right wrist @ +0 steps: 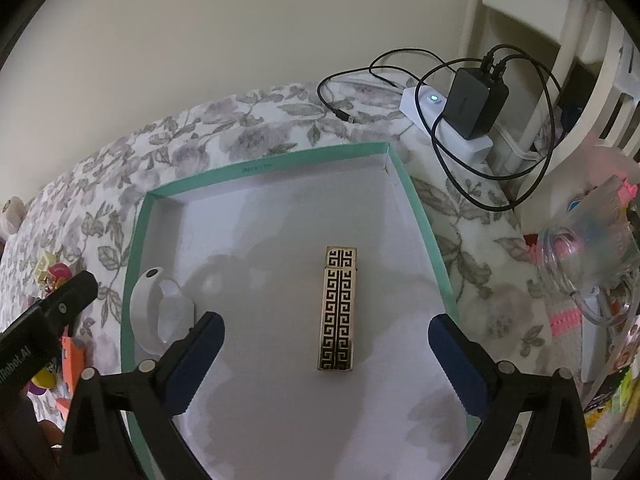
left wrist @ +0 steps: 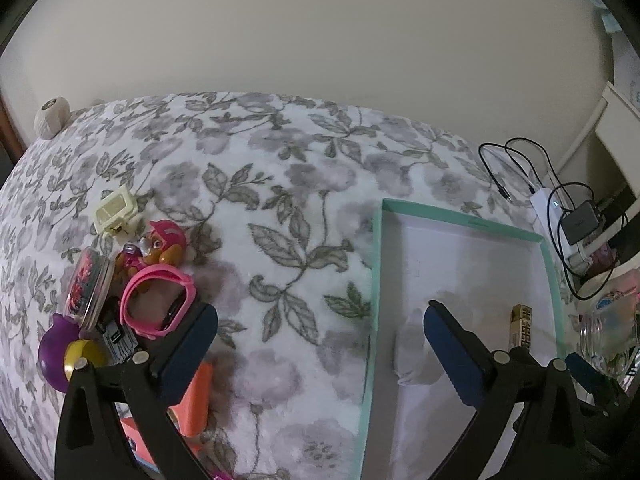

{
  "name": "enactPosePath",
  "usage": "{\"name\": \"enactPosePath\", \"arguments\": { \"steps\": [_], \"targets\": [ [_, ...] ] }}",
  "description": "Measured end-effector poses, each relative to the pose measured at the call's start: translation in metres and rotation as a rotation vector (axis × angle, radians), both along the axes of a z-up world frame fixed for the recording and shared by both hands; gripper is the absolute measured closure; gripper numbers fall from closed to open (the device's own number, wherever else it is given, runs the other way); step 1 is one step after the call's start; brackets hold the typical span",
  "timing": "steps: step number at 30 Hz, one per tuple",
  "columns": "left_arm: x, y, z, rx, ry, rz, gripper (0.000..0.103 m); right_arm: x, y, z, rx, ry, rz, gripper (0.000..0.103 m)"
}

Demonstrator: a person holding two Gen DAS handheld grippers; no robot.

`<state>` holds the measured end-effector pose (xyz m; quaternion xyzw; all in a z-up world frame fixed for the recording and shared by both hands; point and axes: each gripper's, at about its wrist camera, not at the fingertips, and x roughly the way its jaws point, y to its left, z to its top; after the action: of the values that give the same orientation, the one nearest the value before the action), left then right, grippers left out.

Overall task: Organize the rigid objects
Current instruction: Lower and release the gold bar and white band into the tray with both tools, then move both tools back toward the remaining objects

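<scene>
**Two things in the box, more toys waiting**

The teal box (right wrist: 416, 216) holds a hard gold-and-black lighter (right wrist: 338, 312) and a smooth white band (right wrist: 160, 312). Both grippers, left gripper (left wrist: 320, 344) and right gripper (right wrist: 326, 354), have fingers wide open and empty. The pink watch (left wrist: 156, 300) on the blanket (left wrist: 280, 200) looks light and bendy; grab its strap

In the left wrist view, the orange item (left wrist: 198, 396) is partly hidden behind the left claw (left wrist: 320, 344), and the patterned lighter (left wrist: 522, 326) is cut off by its right finger. The glass jar (right wrist: 588, 256) contents are blurred; the white band (right wrist: 160, 312) is partly covered by the right claw (right wrist: 326, 354).
</scene>
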<state>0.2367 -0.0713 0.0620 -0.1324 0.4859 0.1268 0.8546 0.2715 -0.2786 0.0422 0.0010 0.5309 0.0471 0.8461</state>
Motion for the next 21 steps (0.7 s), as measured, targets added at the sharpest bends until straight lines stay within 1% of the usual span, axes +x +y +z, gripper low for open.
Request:
{"name": "enactPosePath", "arguments": {
  "steps": [4, 8, 10, 13, 15, 18, 21],
  "targets": [
    [-0.003, 0.003, 0.000, -0.005, 0.007, 0.008, 0.000, -0.002, 0.003, 0.001, -0.007, 0.003, 0.008, 0.000],
    [-0.013, 0.007, 0.011, -0.019, -0.001, 0.005, 0.000, -0.009, 0.008, 0.016, -0.011, -0.015, 0.027, 0.000],
    [-0.025, 0.011, 0.022, -0.022, -0.020, 0.004, 0.000, -0.014, 0.011, 0.028, -0.013, -0.034, 0.037, 0.000],
    [-0.040, 0.020, 0.038, 0.006, -0.028, 0.020, 0.000, -0.026, 0.019, 0.051, -0.015, -0.073, 0.056, 0.000],
    [-0.052, 0.027, 0.051, 0.012, -0.040, 0.029, 0.000, -0.036, 0.025, 0.067, -0.004, -0.096, 0.068, 0.000],
    [-0.078, 0.041, 0.073, 0.022, -0.091, 0.054, 0.000, -0.053, 0.037, 0.083, 0.018, -0.122, 0.093, 0.000],
    [-0.103, 0.058, 0.088, 0.028, -0.139, 0.072, 0.000, -0.070, 0.050, 0.094, 0.008, -0.133, 0.122, 0.000]
  ]
}}
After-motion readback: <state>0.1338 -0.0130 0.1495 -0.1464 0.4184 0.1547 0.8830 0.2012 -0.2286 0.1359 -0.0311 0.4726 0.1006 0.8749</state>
